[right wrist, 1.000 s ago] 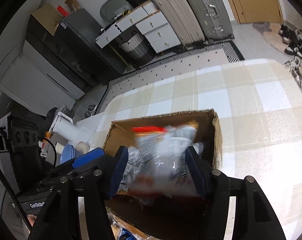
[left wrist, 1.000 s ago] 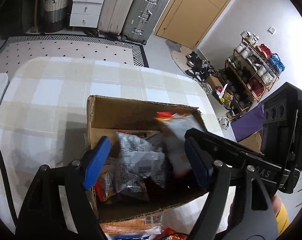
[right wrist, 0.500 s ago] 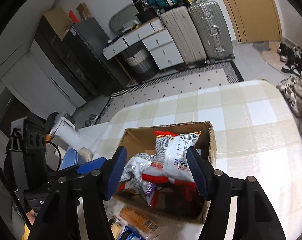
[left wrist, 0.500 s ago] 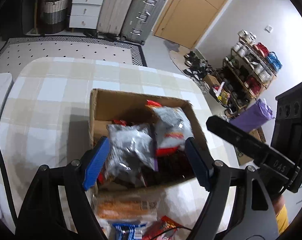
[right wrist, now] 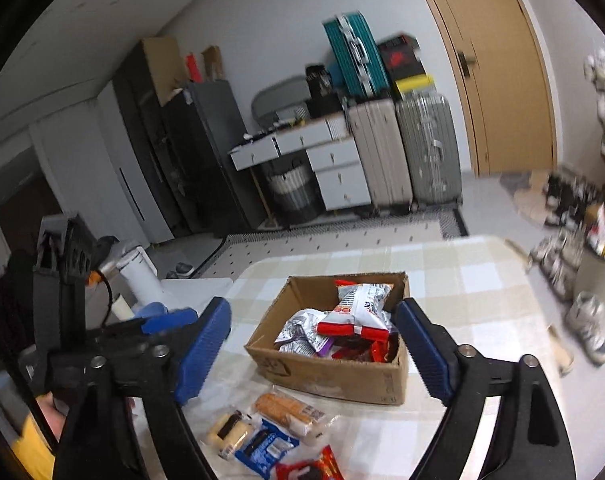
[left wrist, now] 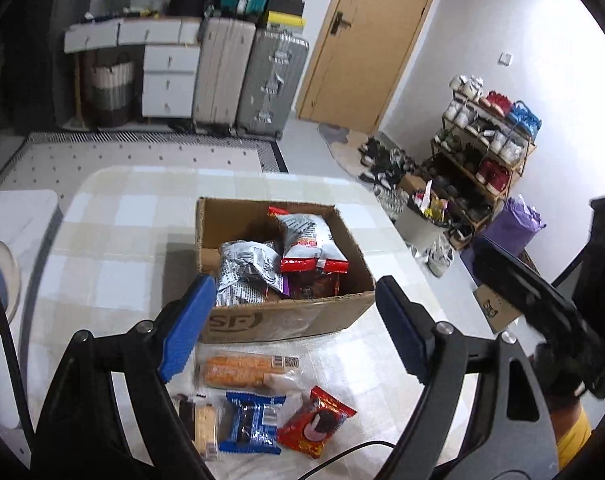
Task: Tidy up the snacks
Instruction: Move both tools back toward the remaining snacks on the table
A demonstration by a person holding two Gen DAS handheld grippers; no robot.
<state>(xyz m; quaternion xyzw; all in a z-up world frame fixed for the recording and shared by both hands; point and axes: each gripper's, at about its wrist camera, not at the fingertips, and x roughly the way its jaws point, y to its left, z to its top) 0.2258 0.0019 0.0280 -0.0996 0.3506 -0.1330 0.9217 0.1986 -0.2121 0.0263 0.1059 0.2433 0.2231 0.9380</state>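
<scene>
- The left gripper (left wrist: 292,328) hung over the near edge of the checked desk (left wrist: 114,248), jaws opening wide with nothing between the blue pads.
- Straight ahead of it, framed between the fingers, sat the cardboard box (left wrist: 286,320), open on top and full of snacks.
- Inside the box, a silver foil bag (left wrist: 246,272) lay toward the left finger's side, and a white-and-red chip bag (left wrist: 310,244) leaned up beside it toward the far wall.
- Just below the left gripper, on the desk in front of the box: an orange cracker pack (left wrist: 246,370), a blue cookie pack (left wrist: 250,420), a red cookie pack (left wrist: 316,424) and a pale sandwich-biscuit pack (left wrist: 202,428), all loose and close together.
- The right gripper (right wrist: 312,346) was also opening, jaws spread wide and empty.
- From its view the box (right wrist: 330,372) sat right between the fingers, a bit nearer the right one, with the chip bag (right wrist: 358,308) on top of the pile.
- The same loose packs lay under it, toward its left finger; the orange one (right wrist: 288,408) was closest to the box.
- Part of the left gripper's body showed beside the right gripper's left finger.
</scene>
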